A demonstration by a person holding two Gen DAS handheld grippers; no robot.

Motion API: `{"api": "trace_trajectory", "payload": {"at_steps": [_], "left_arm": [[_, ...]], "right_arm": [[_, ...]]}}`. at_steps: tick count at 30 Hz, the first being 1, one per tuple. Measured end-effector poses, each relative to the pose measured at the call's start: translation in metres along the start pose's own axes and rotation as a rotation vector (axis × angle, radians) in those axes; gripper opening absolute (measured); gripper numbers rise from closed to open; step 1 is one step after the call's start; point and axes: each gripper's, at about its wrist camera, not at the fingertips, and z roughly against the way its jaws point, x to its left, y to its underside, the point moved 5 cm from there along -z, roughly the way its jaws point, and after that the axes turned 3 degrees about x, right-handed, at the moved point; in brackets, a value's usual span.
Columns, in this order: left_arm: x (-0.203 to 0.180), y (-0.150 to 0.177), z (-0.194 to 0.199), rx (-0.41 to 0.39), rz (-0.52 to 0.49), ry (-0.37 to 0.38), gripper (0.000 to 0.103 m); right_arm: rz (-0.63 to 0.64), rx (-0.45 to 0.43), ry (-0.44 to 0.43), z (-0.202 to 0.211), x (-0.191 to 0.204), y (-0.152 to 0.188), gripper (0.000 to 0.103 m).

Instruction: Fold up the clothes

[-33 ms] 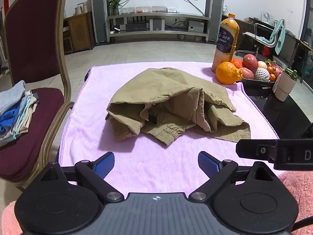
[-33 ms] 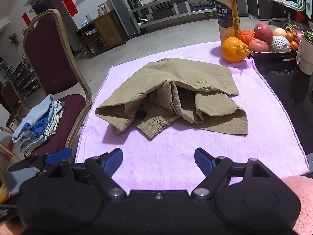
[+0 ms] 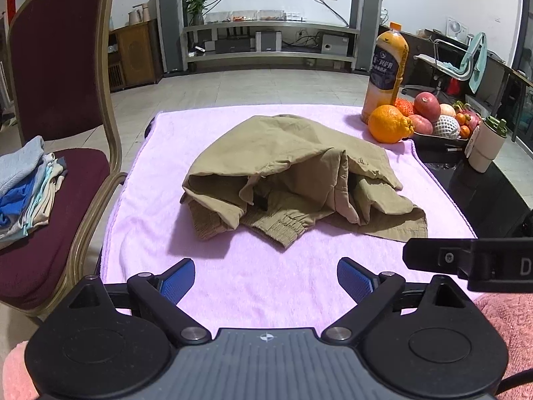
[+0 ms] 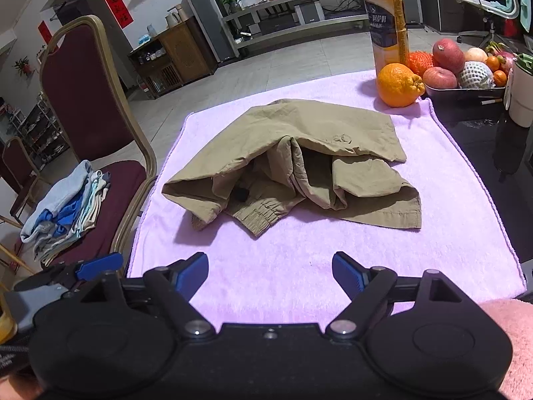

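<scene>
A crumpled khaki garment (image 3: 293,166) (image 4: 299,133), with an elastic cuff poking out at its near edge, lies in the middle of a lilac towel (image 3: 156,220) (image 4: 333,243) spread over the table. My left gripper (image 3: 266,280) hovers over the towel's near edge, short of the garment, open with nothing between its blue pads. My right gripper (image 4: 270,272) is held the same way beside it, also open and holding nothing. Neither touches the cloth.
Left of the table, a maroon chair (image 3: 60,66) holds a stack of folded clothes (image 3: 26,183) (image 4: 63,206). At the far right stand a juice bottle (image 3: 386,70), a large orange (image 3: 388,123), a tray of fruit (image 3: 443,123) and a white cup (image 3: 484,146) on bare black tabletop (image 3: 483,196).
</scene>
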Motion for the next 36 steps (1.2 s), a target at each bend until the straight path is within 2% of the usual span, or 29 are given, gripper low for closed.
{"api": "trace_trajectory", "payload": {"at_steps": [36], "left_arm": [[-0.0012, 0.0023, 0.0004, 0.024, 0.007, -0.019, 0.094]], "right_arm": [[-0.021, 0.028, -0.01, 0.0003, -0.008, 0.0073, 0.088]]}}
